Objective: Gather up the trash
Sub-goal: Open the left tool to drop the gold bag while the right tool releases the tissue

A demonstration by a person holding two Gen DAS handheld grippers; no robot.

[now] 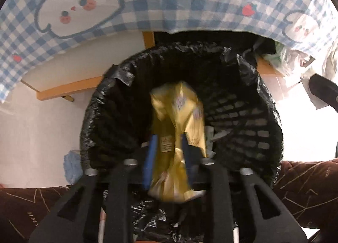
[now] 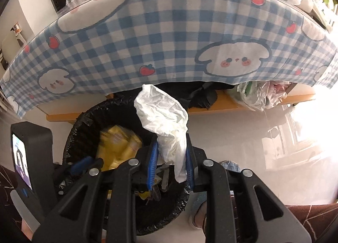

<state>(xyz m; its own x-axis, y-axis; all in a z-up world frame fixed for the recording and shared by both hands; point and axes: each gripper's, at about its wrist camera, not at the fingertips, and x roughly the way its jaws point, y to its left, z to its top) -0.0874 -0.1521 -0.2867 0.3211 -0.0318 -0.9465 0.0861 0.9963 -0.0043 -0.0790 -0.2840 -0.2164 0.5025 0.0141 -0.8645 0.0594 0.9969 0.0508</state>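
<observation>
The black mesh waste basket lined with a crinkled black plastic bag [image 1: 249, 116] stands on the pale glossy floor [image 2: 243, 137], close under the near edge of the bench. The blue-and-white checked tablecloth with white puppy faces and red strawberries [image 2: 158, 38] hangs over that edge, just above the basket's far rim. Pale wooden rails [image 1: 69, 89] run under the bench behind the basket. To the right of the basket the floor lies open and bright with glare.

The left gripper [image 1: 169, 148] points down into the basket's mouth. Its blue-padded fingers [image 1: 151, 154] stand a little apart, released, with the crumpled gold foil wrapper [image 1: 179, 120] blurred between them and over the basket's opening. In the right wrist view the same wrapper shows as a yellow blur inside the basket's left half.

The right gripper [image 2: 171, 164] sits above the basket's near right rim, its fingers [image 2: 152, 164] clenched on the crumpled white tissue [image 2: 162, 114], which stands up above the pads.

Small scraps of paper lie at the bottom of the basket [image 2: 164, 181]. Clear plastic bags [image 2: 259, 95] are stuffed under the bench at far right. Dark brown fabric with thin pale lines [image 1: 306, 190] fills the near corners.
</observation>
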